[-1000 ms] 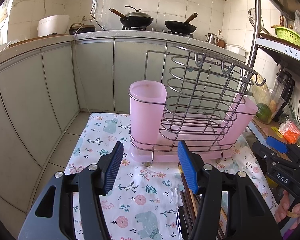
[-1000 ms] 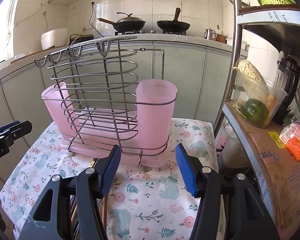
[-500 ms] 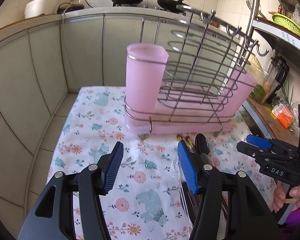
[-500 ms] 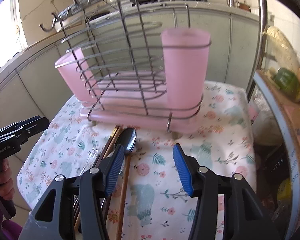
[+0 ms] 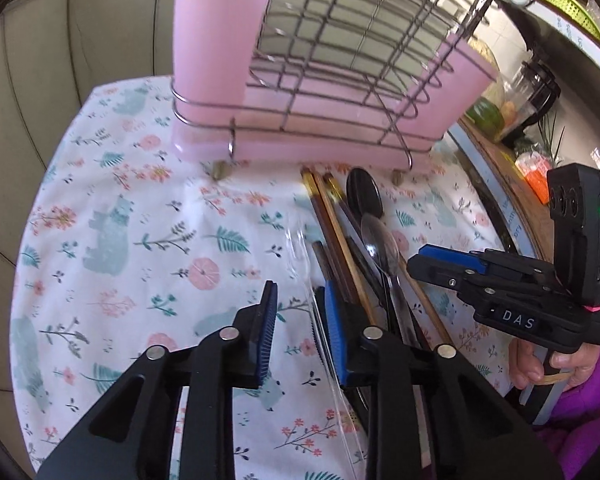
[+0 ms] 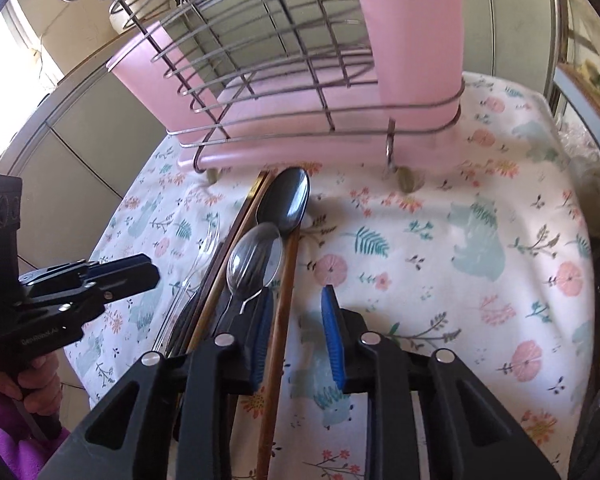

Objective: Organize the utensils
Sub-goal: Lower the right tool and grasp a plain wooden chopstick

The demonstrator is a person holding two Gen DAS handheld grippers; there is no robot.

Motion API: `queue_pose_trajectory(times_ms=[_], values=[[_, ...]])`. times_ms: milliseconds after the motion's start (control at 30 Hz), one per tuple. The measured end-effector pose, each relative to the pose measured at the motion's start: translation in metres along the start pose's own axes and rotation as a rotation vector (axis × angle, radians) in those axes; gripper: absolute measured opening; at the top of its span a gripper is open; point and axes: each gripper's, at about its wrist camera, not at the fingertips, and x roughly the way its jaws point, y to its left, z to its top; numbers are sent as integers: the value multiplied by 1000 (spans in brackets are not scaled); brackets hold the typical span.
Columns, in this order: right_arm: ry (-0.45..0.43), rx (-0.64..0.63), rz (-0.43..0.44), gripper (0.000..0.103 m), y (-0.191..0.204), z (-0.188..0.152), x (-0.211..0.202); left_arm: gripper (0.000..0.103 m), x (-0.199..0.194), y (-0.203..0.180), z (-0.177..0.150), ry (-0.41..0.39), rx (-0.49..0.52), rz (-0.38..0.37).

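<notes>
A pile of utensils lies on the floral cloth in front of a wire rack [image 5: 340, 80] [image 6: 284, 80] with pink cups: a dark spoon [image 6: 286, 200] [image 5: 364, 194] with a wooden handle, a silver spoon [image 6: 254, 260] [image 5: 378, 248], several chopsticks [image 5: 332, 224] [image 6: 228, 248] and a clear plastic utensil [image 6: 204, 248] [image 5: 300, 248]. My left gripper [image 5: 298, 336] is open, low over the cloth at the pile's left edge. My right gripper [image 6: 296, 332] is open, and the wooden handle [image 6: 278, 320] runs between its fingers. Each gripper shows in the other's view: the right [image 5: 452, 264], the left [image 6: 120, 272].
The small table [image 5: 120, 240] is covered by a floral cloth. Grey cabinets stand behind and to the left. On the right is a shelf [image 5: 508, 168] with vegetables, a blender and an orange packet. The table's right edge [image 6: 580, 264] drops off to a dark gap.
Both grippers have tilted down and dropped toward the utensil pile. Both jaws have narrowed but stay open. The right gripper now straddles the wooden handle.
</notes>
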Motion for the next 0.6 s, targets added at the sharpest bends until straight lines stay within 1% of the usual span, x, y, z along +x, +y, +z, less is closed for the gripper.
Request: queue_pose_trajectory(times_ms=[167,267,300,333,400,433,600], values=[[12,1,4,22,0,0,3,21,17,-6,0,47,11,-1],[16,2,0,21,1,0,3,12,26,-8,-1,83,10,11],[19,-1,-6,15,1,0,4,8,27,-7,-1,89,5,12],[24,-2,-11,9,1,0,5,8,27,-6,-1,88,-3,7],[33,2,-14,7,1,-1,6,6,25,-4,-1,82,-12,12],[33,4,-16,7,1,-1,6,4,24,-3,-1,78,-15,16],[12,33,-55,7,-3,-3,0,4,12,10,-2,53,-46,46]])
